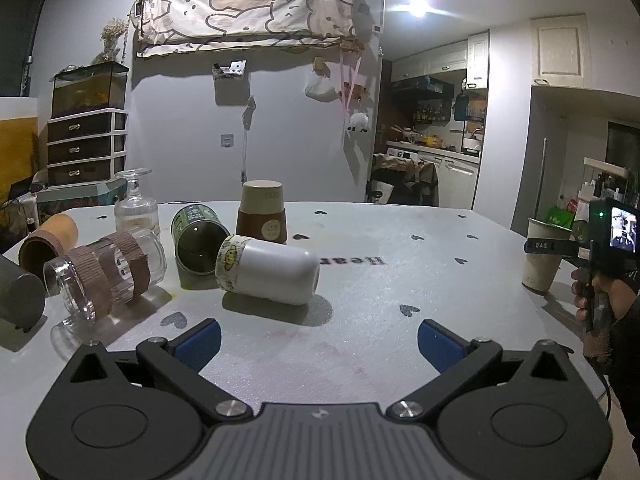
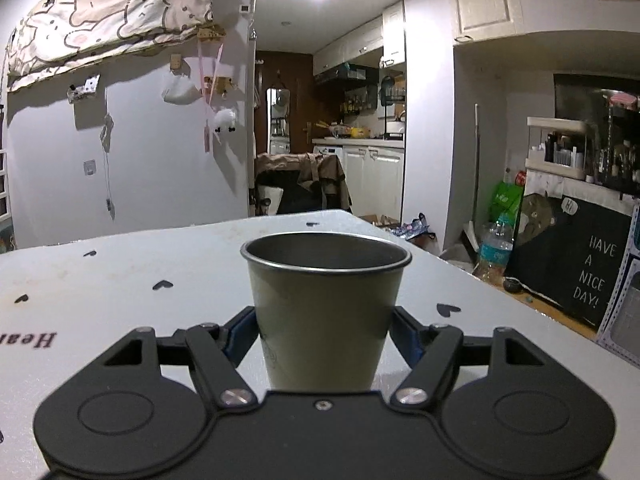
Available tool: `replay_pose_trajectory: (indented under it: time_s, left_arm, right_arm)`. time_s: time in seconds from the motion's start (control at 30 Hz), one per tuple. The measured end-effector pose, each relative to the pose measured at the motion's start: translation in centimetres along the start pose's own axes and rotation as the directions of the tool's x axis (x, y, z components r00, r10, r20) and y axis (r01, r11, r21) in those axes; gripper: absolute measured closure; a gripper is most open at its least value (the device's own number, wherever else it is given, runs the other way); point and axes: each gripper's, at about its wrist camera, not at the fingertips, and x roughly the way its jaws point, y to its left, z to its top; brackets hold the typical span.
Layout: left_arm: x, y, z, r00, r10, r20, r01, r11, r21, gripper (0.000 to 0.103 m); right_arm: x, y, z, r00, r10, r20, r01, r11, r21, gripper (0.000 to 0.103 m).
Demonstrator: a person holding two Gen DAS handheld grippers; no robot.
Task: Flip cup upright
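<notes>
Right wrist view: right gripper (image 2: 324, 336) pinches a paper cup (image 2: 324, 304) standing upright, mouth up, on the table (image 2: 120, 272). Left gripper (image 1: 318, 338) is spread and empty, near a white cup (image 1: 268, 276) lying on its side, apparently not yet flipped.

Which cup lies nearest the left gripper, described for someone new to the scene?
On the grey table, find the cluster of tipped cups left of centre. Nearest the left gripper lies the white cup on its side, the only white one, with a yellow-patterned band around its rim.
</notes>
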Motion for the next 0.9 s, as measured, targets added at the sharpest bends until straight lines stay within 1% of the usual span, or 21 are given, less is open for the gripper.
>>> replay_pose_trajectory:
  time_s: [0.07,0.1,0.17,0.23,0.37,0.43,0.57,0.7,0.77,0.9]
  left_arm:
    - [0.0,0.0,0.0,1.000,0.002,-0.001,-0.002,1.000,0.001,0.000]
    - [0.1,0.0,0.0,1.000,0.002,-0.002,-0.002,1.000,0.000,0.000]
    - [0.1,-0.1,0.0,1.000,0.005,-0.003,-0.005,1.000,0.002,0.000]
    - [0.1,0.0,0.0,1.000,0.009,-0.001,-0.009,1.000,0.002,0.000]
    - [0.1,0.1,0.1,1.000,0.015,0.003,-0.015,1.000,0.001,0.000]
    - [0.0,0.1,0.1,1.000,0.019,0.004,-0.019,1.000,0.001,0.000]
    - [-0.1,0.2,0.2,1.000,0.028,0.008,-0.028,1.000,0.003,0.000]
    - [-0.2,0.1,0.4,0.999,0.038,0.013,-0.039,0.999,0.008,0.000]
    - [-0.2,0.0,0.4,0.999,0.043,0.015,-0.043,0.999,0.012,0.000]
    - [-0.3,-0.4,0.4,0.998,0.056,0.019,-0.056,0.998,0.024,0.000]
  right_arm:
    - [-0.2,0.2,-0.1,1.000,0.003,-0.008,-0.003,1.000,-0.018,0.030]
    - [-0.3,0.2,-0.2,1.000,0.007,-0.016,-0.007,1.000,-0.021,0.027]
    - [-0.7,0.2,-0.3,0.999,0.021,-0.028,-0.022,1.000,-0.017,0.025]
    - [-1.3,0.2,-0.3,0.999,0.030,-0.037,-0.031,0.999,-0.016,0.021]
    - [-3.2,0.4,-0.5,0.998,0.019,-0.052,-0.019,1.000,-0.018,0.014]
    - [-4.5,0.1,-0.6,0.998,0.029,-0.055,-0.029,1.000,0.003,0.013]
    - [-7.6,-0.4,-0.8,0.998,0.059,-0.032,-0.058,0.997,0.044,0.012]
    - [-11.1,-0.4,-0.9,0.998,0.066,0.012,-0.067,0.997,0.043,0.008]
    - [-12.8,-0.5,-1.1,0.996,0.082,0.035,-0.084,0.995,0.045,0.006]
    - [-15.5,-0.2,-1.6,0.993,0.098,0.059,-0.101,0.994,0.040,0.005]
